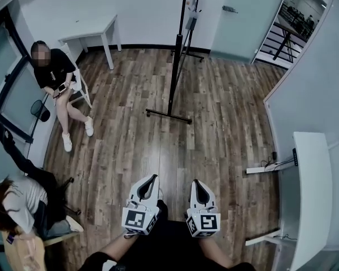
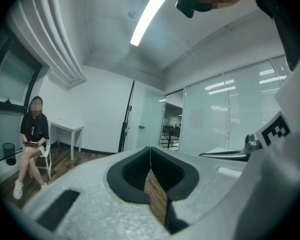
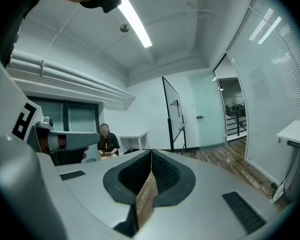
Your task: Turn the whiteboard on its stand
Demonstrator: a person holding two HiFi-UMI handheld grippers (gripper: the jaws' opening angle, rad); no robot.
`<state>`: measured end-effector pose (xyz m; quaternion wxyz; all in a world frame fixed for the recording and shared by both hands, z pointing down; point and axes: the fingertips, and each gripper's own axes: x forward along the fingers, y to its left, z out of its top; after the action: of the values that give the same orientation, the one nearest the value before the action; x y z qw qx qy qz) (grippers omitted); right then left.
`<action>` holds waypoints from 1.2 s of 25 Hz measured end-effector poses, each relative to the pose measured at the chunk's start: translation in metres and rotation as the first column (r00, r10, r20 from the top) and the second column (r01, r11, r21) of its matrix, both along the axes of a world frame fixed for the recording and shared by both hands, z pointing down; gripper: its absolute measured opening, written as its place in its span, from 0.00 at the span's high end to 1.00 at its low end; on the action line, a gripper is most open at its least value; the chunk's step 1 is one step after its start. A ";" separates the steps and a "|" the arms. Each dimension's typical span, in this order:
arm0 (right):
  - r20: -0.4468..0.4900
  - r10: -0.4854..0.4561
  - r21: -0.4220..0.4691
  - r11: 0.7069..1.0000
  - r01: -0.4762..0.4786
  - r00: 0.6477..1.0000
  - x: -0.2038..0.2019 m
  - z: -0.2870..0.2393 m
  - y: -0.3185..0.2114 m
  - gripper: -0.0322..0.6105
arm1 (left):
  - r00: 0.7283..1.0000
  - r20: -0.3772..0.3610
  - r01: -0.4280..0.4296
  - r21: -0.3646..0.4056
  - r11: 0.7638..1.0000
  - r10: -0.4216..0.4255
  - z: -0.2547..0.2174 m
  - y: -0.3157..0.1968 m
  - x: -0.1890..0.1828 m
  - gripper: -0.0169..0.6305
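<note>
Head view: left gripper (image 1: 153, 178) and right gripper (image 1: 195, 183) are well apart from the edge-on whiteboard (image 1: 178, 44).
Left gripper view: jaws together, empty.
Right gripper view: jaws likewise closed, empty.
Risk: shoving with closed jaws could tip the stand (image 1: 168, 114).

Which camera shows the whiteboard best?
The right gripper view: the whiteboard stands across the room with its white face visible at an angle. The head view looks down on it, showing mainly its black stand. The left gripper view shows it only edge-on, as a thin dark strip.
</note>
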<state>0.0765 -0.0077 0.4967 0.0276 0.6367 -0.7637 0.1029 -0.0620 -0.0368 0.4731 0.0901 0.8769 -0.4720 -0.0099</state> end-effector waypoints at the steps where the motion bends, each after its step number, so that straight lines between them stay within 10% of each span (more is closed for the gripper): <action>1: 0.001 0.008 -0.001 1.000 -0.008 1.000 -0.001 -0.001 -0.015 0.93 | 1.000 0.001 -0.008 0.001 1.000 0.008 -0.001 -0.015 0.000 0.95; 30: 0.003 0.018 0.019 1.000 -0.018 1.000 -0.006 0.014 -0.265 0.93 | 0.997 0.017 -0.070 0.016 0.997 0.069 0.022 -0.260 0.009 0.95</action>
<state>0.0707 -0.2725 0.5104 0.0196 0.6437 -0.7589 0.0965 -0.0532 -0.2970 0.4955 0.0791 0.8936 -0.4418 -0.0037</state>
